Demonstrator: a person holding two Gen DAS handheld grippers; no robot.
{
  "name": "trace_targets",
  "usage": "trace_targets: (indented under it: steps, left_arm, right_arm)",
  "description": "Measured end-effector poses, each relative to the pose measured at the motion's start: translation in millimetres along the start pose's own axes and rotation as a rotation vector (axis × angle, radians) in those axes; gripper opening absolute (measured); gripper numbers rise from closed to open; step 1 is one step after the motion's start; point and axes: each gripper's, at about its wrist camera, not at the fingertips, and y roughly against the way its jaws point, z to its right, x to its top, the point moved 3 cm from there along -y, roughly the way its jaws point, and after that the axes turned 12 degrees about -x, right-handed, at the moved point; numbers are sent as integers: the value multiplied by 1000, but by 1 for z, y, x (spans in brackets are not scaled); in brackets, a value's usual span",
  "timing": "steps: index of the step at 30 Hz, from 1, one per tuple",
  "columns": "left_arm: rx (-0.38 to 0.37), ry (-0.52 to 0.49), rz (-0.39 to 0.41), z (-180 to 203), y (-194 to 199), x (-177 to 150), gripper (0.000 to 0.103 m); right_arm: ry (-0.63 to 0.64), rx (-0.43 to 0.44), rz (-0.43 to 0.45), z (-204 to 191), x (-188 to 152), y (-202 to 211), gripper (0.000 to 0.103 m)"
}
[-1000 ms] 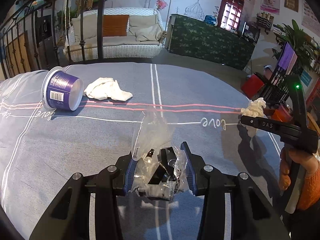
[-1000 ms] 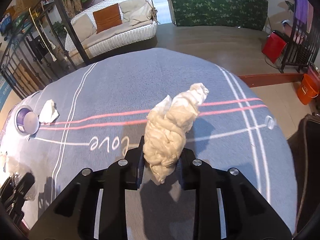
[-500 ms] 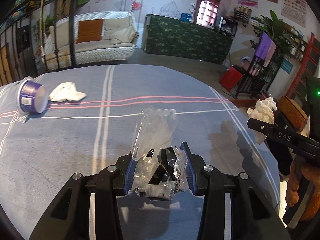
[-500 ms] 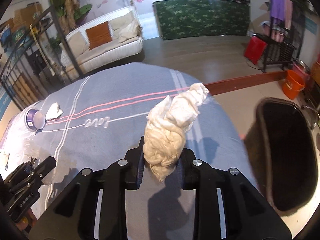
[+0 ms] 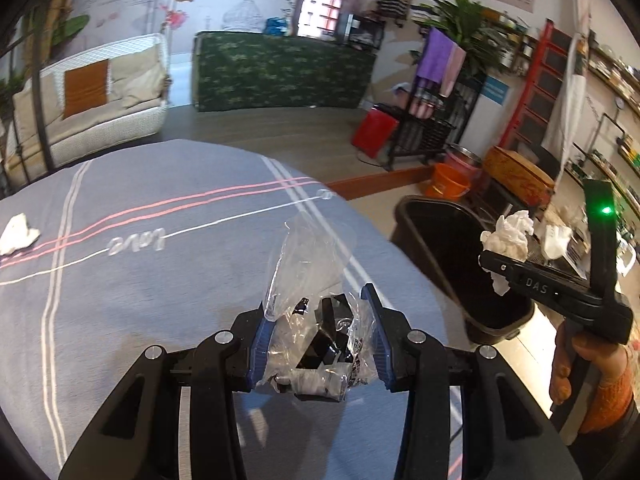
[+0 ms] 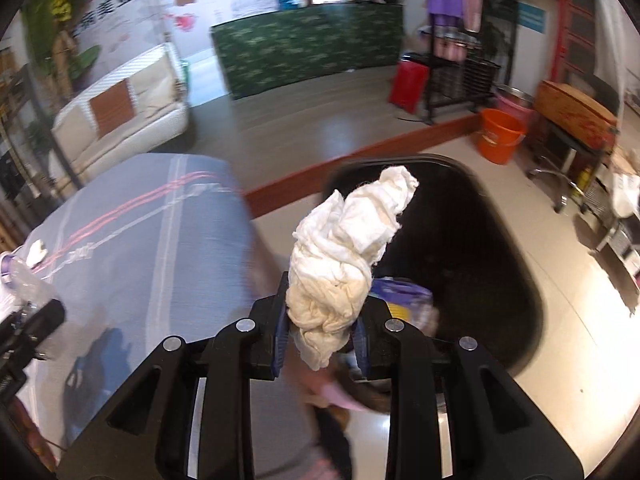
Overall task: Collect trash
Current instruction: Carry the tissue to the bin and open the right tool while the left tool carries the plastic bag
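Observation:
My left gripper (image 5: 318,344) is shut on a crumpled clear plastic bag (image 5: 310,280) and holds it above the grey striped tablecloth (image 5: 140,280) near its right edge. My right gripper (image 6: 320,340) is shut on a twisted white tissue wad (image 6: 344,256) and holds it over the black trash bin (image 6: 500,240) on the floor. In the left wrist view the right gripper (image 5: 494,266) with the tissue wad (image 5: 508,236) hangs above the bin (image 5: 448,240). A purple and yellow packet (image 6: 400,296) lies inside the bin.
A white tissue (image 5: 16,234) lies on the cloth at the far left. An orange bucket (image 6: 500,136) and a red bin (image 6: 408,84) stand on the floor beyond the trash bin. A black rack (image 5: 428,128) and a green counter (image 5: 280,72) stand further back.
Both grippers have swung right, off the table's middle toward its right edge. The right gripper with the tissue wad now hangs over the black bin. The purple cup has left the left wrist view.

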Motion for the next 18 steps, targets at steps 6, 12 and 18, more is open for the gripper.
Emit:
trace_targets:
  steps: [6,12,18]
  left_arm:
    - [-66,-74,-36,36,-26,2,42]
    - [-120,-143,-59,66,-47,3,42]
    - [-165,-180,-86,91,-68,7,42]
  right_arm:
    - [-42,-74,-14,47,0,-25,27]
    - [-56,-98,-43,65,3,-52,27]
    - [-55,-112,-75,71,1,-79,29]
